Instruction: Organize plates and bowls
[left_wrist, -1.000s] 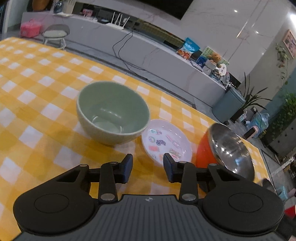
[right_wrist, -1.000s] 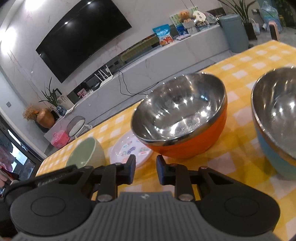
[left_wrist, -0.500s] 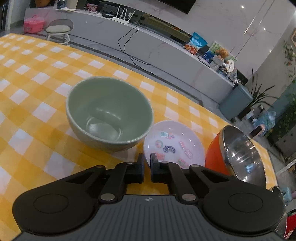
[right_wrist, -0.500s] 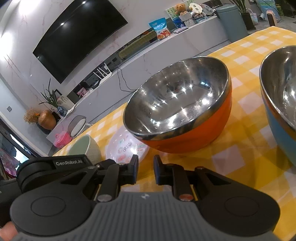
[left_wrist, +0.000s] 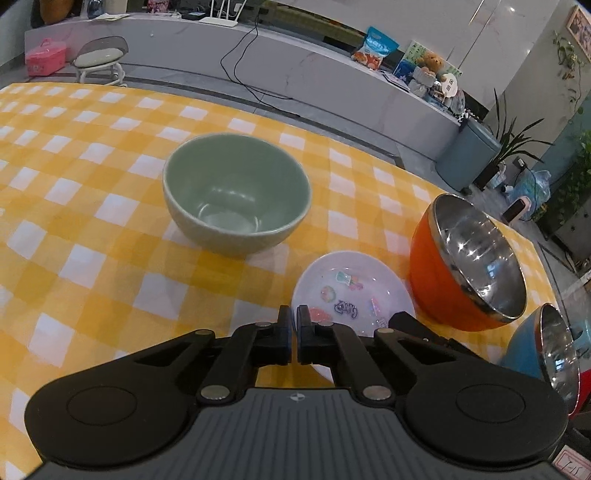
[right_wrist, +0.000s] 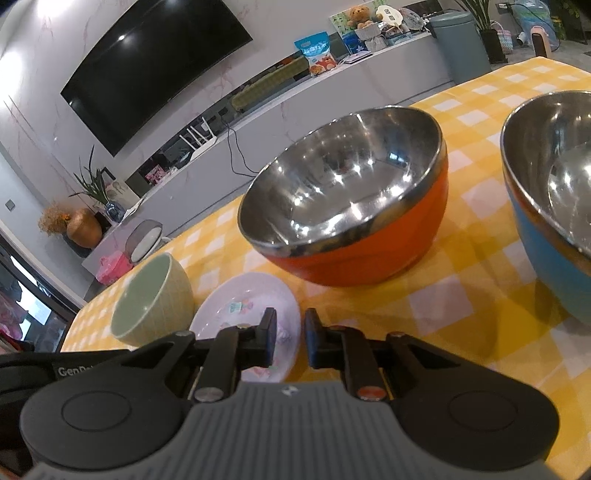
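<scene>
Nothing looked stacked yet: the green bowl (left_wrist: 236, 194), small white plate (left_wrist: 351, 291), orange bowl (left_wrist: 467, 258) and blue bowl (right_wrist: 554, 206) sat separately on the checked tablecloth (left_wrist: 92, 221), the left gripper (left_wrist: 294, 321) nearly closed and empty, the right gripper (right_wrist: 290, 328) slightly apart.

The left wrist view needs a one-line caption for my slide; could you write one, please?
Left gripper nearly shut at the near rim of the white plate, beside green bowl and orange bowl.
</scene>
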